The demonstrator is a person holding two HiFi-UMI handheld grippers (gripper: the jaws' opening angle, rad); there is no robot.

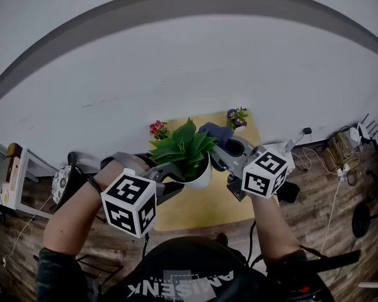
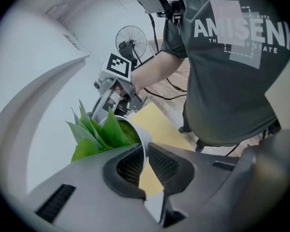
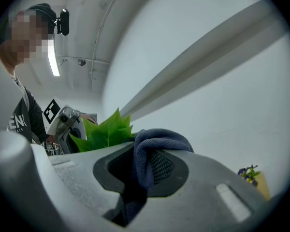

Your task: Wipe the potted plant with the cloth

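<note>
Left gripper jaws clamped on the rim of the white pot; leafy green plant sits in it. Right gripper jaws pinch the dark blue cloth, just beside the leaves.

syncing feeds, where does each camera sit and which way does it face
Head view: on the head, steeply down at the yellow mat; both forearms, left gripper, right gripper show.
Left gripper view: on that gripper, along jaws shut on the potted plant's rim; torso, right forearm show.
Right gripper view: on that gripper, along jaws shut on the blue cloth, toward the wall; head shows.
All three share the plant's leaves.
</note>
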